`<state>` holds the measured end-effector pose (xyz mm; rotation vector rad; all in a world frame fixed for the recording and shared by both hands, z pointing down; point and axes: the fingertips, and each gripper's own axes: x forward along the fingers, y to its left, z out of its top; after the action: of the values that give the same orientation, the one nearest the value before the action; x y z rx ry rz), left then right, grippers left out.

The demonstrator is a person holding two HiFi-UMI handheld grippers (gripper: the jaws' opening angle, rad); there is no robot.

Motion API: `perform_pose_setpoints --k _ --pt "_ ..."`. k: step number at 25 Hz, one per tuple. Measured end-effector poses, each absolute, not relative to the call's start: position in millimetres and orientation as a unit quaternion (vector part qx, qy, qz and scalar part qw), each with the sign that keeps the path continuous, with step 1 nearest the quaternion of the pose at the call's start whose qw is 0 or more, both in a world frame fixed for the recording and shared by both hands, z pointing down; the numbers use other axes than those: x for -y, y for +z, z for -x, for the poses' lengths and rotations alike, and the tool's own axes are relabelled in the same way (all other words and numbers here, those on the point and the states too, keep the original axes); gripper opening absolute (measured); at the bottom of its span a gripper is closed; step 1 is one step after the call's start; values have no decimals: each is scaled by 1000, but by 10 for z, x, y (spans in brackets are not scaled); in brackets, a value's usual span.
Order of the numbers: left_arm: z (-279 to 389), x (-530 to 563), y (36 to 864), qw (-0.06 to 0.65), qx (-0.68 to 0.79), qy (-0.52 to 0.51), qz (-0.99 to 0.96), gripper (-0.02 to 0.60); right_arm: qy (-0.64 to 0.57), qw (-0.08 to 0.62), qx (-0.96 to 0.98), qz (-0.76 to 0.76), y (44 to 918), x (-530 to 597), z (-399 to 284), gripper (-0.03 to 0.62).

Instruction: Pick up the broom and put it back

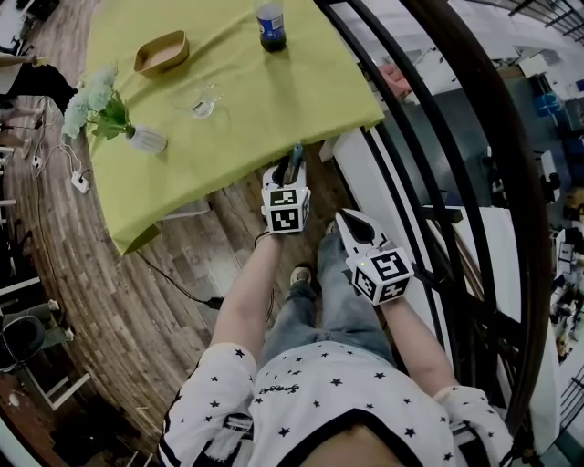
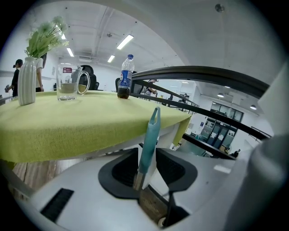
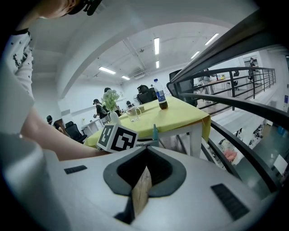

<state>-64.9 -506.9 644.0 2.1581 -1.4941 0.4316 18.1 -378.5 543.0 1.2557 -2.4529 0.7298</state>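
The broom shows only as a teal handle (image 2: 149,135) with a metal lower part, standing upright just off the table's near corner. My left gripper (image 2: 145,175) is shut on the broom handle low down, and the teal tip rises above the jaws. From the head view the handle's tip (image 1: 295,155) pokes out ahead of the left gripper (image 1: 290,175). The broom's head is hidden. My right gripper (image 3: 144,170) is shut with nothing in it, and in the head view it (image 1: 352,222) hangs to the right of the left one, beside the railing. The handle (image 3: 155,131) peeks over the left gripper's marker cube (image 3: 117,137).
A table under a yellow-green cloth (image 1: 274,100) carries a white vase of flowers (image 1: 137,135), a glass mug (image 1: 203,103), a dark bottle (image 1: 270,25) and a wooden bowl (image 1: 162,51). A black curved railing (image 1: 474,164) runs along the right. A cable and power strip (image 1: 80,181) lie on the wood floor.
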Motion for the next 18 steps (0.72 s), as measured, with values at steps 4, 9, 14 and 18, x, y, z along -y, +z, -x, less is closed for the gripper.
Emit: perform_pose_setpoints --k 4,9,14,18 --pt "642 5042 6407 238 546 157 -788 124 253 142 851 -439 5393 3752 -185 -6" --pt "658 4995 6327 237 548 153 -788 124 248 140 851 -441 5345 3711 -189 -6" --pt "715 4850 6165 236 553 137 -787 116 238 132 851 -450 5242 3652 -183 -6" --pt "770 4714 5950 232 555 117 -790 79 232 123 850 -458 5135 3572 -140 -6"
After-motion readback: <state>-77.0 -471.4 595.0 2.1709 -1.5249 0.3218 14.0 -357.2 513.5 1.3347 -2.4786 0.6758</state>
